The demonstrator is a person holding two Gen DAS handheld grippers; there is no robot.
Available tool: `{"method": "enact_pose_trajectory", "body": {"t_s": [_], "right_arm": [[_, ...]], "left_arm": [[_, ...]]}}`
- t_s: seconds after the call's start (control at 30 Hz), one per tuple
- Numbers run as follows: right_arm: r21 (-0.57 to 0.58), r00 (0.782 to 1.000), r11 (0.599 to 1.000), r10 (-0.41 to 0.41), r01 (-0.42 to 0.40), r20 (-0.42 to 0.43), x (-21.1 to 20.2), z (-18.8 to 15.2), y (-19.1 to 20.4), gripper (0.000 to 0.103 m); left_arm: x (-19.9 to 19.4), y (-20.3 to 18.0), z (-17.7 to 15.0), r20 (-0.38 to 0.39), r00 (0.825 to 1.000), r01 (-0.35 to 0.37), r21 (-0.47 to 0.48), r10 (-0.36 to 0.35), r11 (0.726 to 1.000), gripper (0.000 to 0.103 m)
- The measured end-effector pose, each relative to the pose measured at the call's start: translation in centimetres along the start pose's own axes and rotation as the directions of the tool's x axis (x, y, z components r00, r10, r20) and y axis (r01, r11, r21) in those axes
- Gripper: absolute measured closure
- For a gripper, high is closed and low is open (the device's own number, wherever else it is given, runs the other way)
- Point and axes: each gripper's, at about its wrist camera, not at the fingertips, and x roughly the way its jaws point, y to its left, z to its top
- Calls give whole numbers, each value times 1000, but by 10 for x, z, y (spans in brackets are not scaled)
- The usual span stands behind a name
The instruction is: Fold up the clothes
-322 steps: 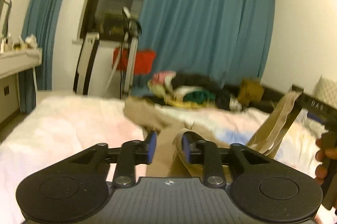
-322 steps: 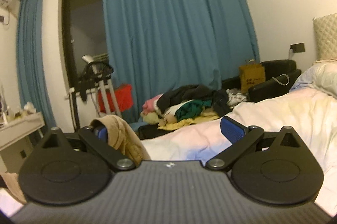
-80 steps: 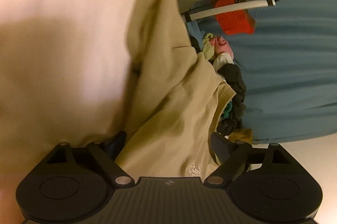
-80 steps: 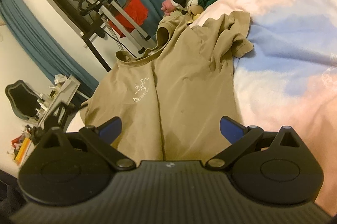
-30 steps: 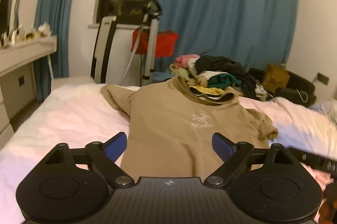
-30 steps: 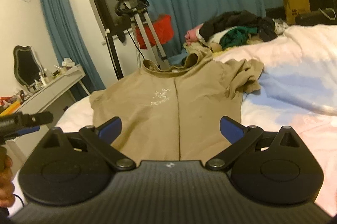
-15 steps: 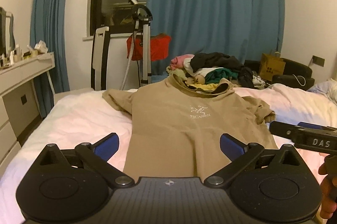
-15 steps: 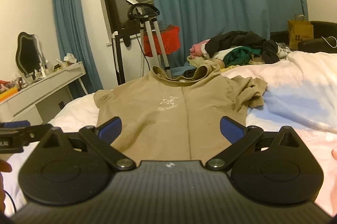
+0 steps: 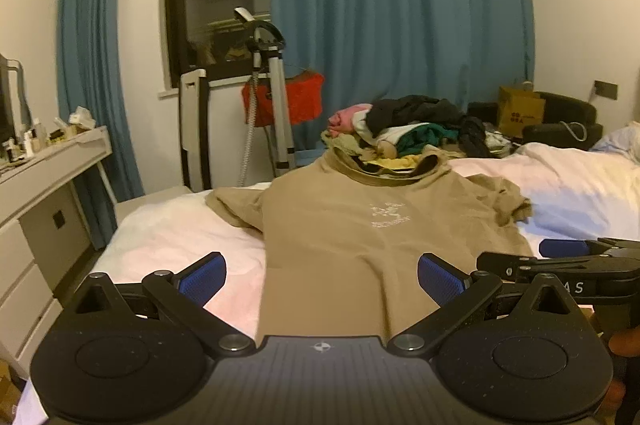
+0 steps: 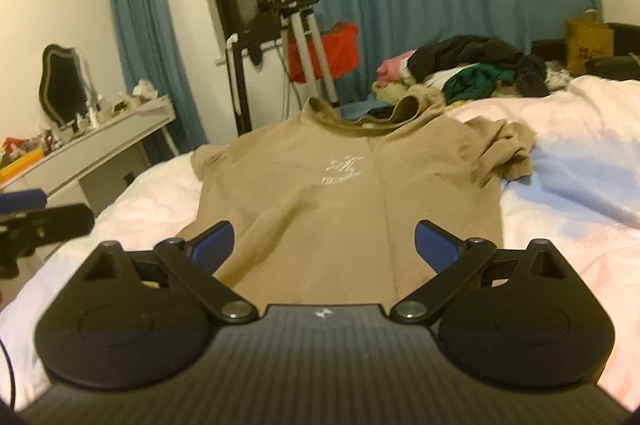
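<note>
A tan T-shirt (image 9: 360, 237) with a small white chest logo lies spread front-up on the white bed (image 9: 172, 237), collar at the far end. It also shows in the right wrist view (image 10: 320, 201). Its right sleeve (image 10: 508, 149) is crumpled. My left gripper (image 9: 322, 275) is open and empty, held above the shirt's near hem. My right gripper (image 10: 323, 245) is open and empty, also above the near hem. The right gripper's fingers (image 9: 560, 259) show at the right edge of the left wrist view. The left gripper's fingers (image 10: 40, 217) show at the left edge of the right wrist view.
A pile of mixed clothes (image 9: 408, 133) lies past the shirt's collar. An exercise machine (image 9: 264, 97) with a red cloth stands by the blue curtains. A white dresser (image 9: 48, 185) stands left of the bed. A black sofa with a paper bag (image 9: 520, 113) is at far right.
Both grippers have dropped lower and come closer to the shirt's near hem. The shirt lies as it did; both grippers stay open.
</note>
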Motion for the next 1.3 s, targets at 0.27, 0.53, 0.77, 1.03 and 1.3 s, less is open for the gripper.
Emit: {"method": "enact_pose_trajectory", "body": {"t_s": [0.27, 0.53, 0.77, 1.03, 1.3], "right_arm": [[-113, 990, 990, 71, -85, -126, 91, 24, 35, 26], [-197, 965, 957, 175, -214, -197, 238, 57, 137, 34], [-144, 974, 973, 155, -179, -164, 278, 70, 140, 90], [113, 994, 991, 81, -73, -67, 268, 81, 66, 92], [341, 975, 940, 50, 27, -215, 236, 54, -21, 66]], "left_arm": [[31, 44, -6, -28, 994, -104, -131, 101, 986, 0], [76, 102, -26, -125, 977, -206, -317, 175, 926, 0], [98, 117, -39, -178, 972, -212, -377, 154, 902, 0], [93, 111, -39, -121, 987, -144, -398, 104, 906, 0], [95, 93, -40, -79, 996, -6, -406, -29, 914, 2]]}}
